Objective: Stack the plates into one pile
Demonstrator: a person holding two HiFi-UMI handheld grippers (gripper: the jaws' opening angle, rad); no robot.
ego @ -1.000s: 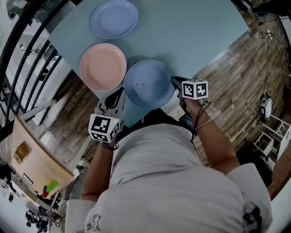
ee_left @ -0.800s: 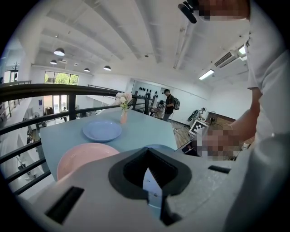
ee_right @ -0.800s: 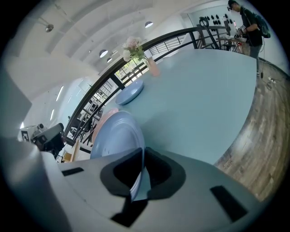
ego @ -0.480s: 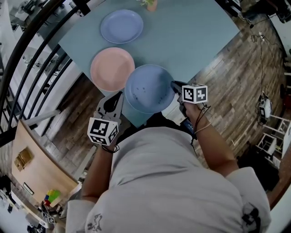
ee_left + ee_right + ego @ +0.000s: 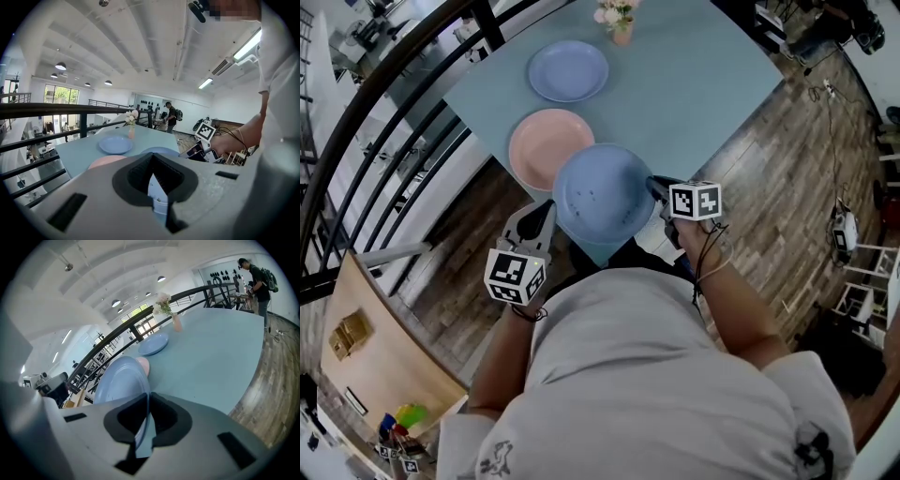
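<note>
Head view: at centre frame the right gripper [image 5: 656,186] pinches the right rim of a blue plate [image 5: 602,192], which overlaps a pink plate [image 5: 546,145] on the table [image 5: 694,84]. A second blue plate [image 5: 568,70] lies above. The left gripper [image 5: 538,216] is just lower left.

Left gripper view: jaws nearly together, gripping nothing.

Right gripper view: jaws narrow, clamping the plate's rim.

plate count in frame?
3. Far blue plate on the table; pink plate near its edge; held blue plate raised between left tool and right tool. None seem hidden.
</note>
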